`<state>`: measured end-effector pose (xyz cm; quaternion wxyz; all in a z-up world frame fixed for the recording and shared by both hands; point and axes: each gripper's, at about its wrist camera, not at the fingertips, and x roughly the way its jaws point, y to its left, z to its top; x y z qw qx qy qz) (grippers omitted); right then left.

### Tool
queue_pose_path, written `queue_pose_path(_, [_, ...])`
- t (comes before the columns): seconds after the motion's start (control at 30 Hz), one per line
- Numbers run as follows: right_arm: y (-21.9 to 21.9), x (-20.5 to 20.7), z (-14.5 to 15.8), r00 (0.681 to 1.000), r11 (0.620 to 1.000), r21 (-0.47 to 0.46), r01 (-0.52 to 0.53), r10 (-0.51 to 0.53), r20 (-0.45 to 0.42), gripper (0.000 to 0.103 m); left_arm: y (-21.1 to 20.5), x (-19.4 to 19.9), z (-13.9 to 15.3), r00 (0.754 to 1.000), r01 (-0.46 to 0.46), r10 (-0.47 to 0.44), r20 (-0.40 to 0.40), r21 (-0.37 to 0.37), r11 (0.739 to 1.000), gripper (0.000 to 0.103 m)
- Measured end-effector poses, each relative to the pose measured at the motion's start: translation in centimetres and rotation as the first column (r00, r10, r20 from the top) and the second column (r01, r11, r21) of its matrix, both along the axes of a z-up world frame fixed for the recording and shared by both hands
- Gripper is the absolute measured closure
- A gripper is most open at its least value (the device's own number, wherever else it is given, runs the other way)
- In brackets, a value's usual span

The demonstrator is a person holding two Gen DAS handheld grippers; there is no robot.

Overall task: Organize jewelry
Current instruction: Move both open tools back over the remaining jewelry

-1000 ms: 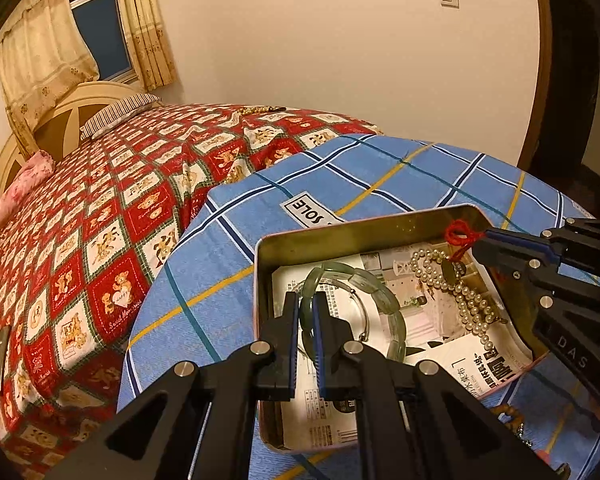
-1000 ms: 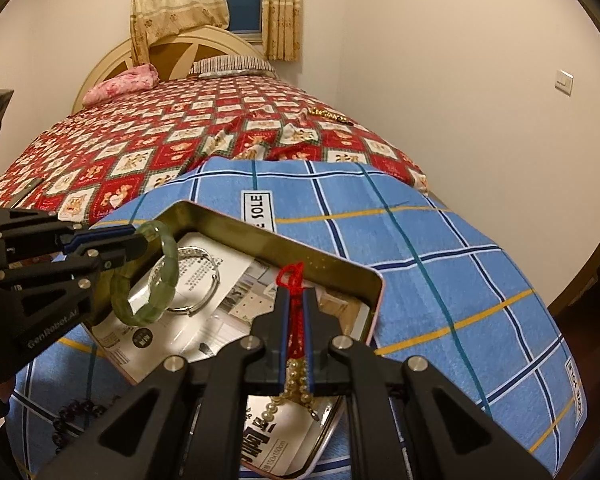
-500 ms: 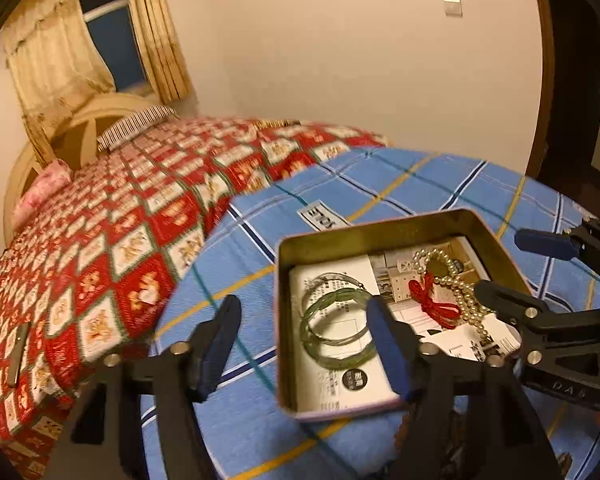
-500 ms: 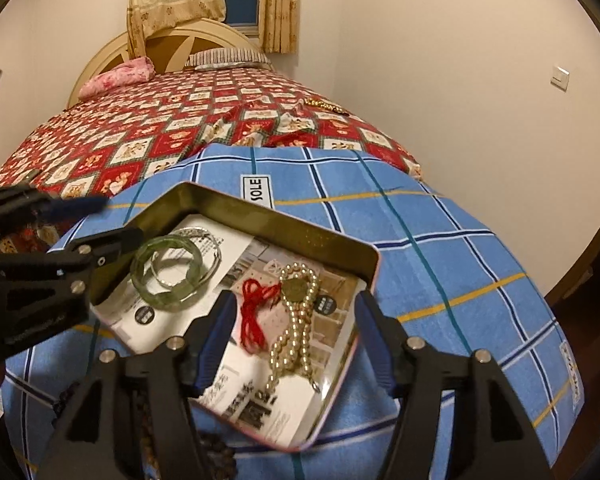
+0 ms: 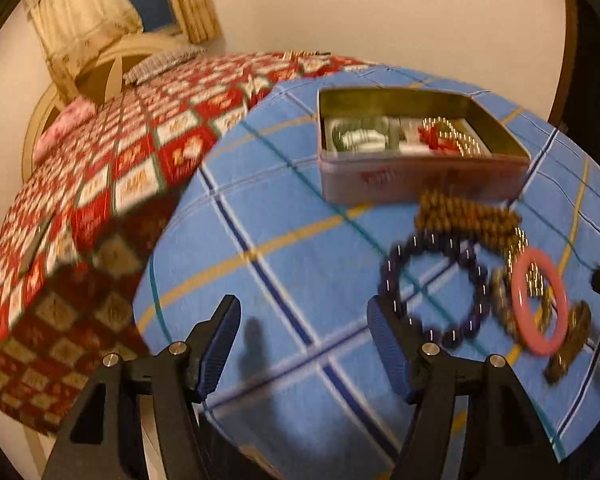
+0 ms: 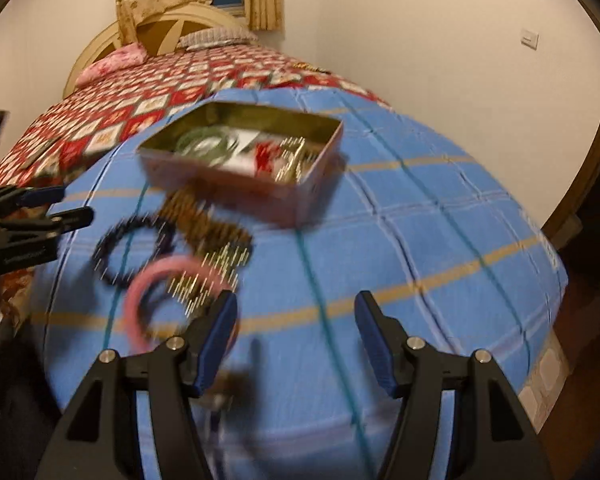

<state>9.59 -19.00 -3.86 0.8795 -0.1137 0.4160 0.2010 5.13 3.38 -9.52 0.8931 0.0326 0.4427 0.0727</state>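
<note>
A metal tin (image 5: 416, 176) (image 6: 260, 196) stands on the blue checked cloth and holds a green bangle (image 5: 340, 138) (image 6: 204, 142), a red cord (image 5: 434, 138) (image 6: 265, 156) and a pearl string (image 5: 460, 140). In front of the tin lie a brown bead string (image 5: 464, 214) (image 6: 204, 228), a dark purple bead bracelet (image 5: 436, 284) (image 6: 130, 252) and a pink bangle (image 5: 540, 300) (image 6: 160, 300). My left gripper (image 5: 304, 344) is open and empty, left of the bracelet. My right gripper (image 6: 296, 340) is open and empty, right of the pink bangle. Both views are blurred.
The blue cloth (image 5: 284, 240) (image 6: 400, 240) covers a rounded surface beside a bed with a red patterned quilt (image 5: 100, 168) (image 6: 140, 96). A wall and a wooden door frame (image 6: 588, 160) stand to the right.
Both grippers opened, leaving the green bangle and the pearl string with red cord in the tin. Both then pulled back toward the near edge, bringing the loose bracelets into view.
</note>
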Motion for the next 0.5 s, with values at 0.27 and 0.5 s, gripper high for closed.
queue_pose_path(0.27, [0.5, -2.9, -0.6, 0.993, 0.995, 0.043, -0.092, 0.095, -0.069, 0.038, -1.4, -1.0, -0.5, 1.000, -0.003, 0.003, -0.013, -0.005, 1.000, 0.037])
queue_pose_path(0.5, [1.6, -0.4, -2.4, 0.997, 0.999, 0.020, -0.045, 0.046, -0.056, 0.039, -0.5, 0.2, -0.7, 1.000, -0.018, 0.018, 0.000, -0.050, 0.999, 0.037])
